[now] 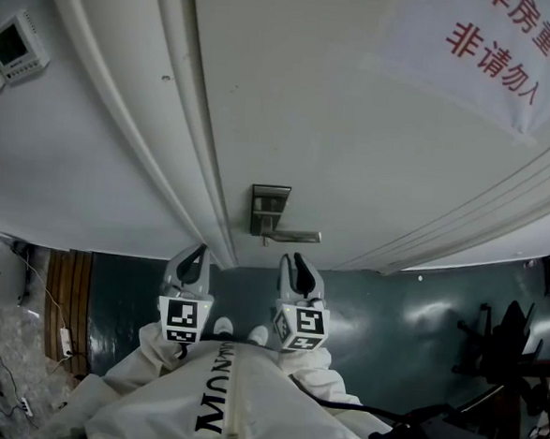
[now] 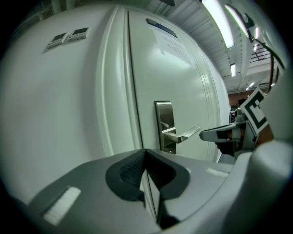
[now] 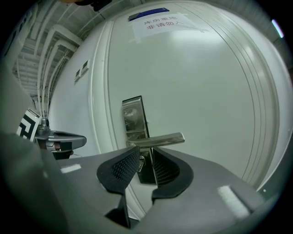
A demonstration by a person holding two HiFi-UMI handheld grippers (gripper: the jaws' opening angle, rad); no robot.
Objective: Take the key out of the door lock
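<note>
Door (image 1: 357,126): white and smooth, with raised strips along its edge and a paper sign (image 1: 493,51) printed in red characters.
Lock plate (image 1: 269,204): a tall rectangle of brushed metal, dull grey.
Handle (image 1: 293,235): a flat metal lever sticking out level from the plate.
Key (image 3: 141,163): small and metallic, in the plate just under the handle; the right gripper view shows it through the gap between the jaws, too small to tell more.
Right gripper (image 1: 297,264): grey shell with black ribbed pads; the jaws stand apart, close in front of the key, with nothing pressed between them.
Left gripper (image 1: 195,255): same build, jaws together and empty, held off to the left of the plate.
Wall (image 1: 64,152): plain white, with small control panels (image 1: 18,44).
Floor (image 1: 418,318): dark green and glossy.
Person: white suit (image 1: 224,407).
</note>
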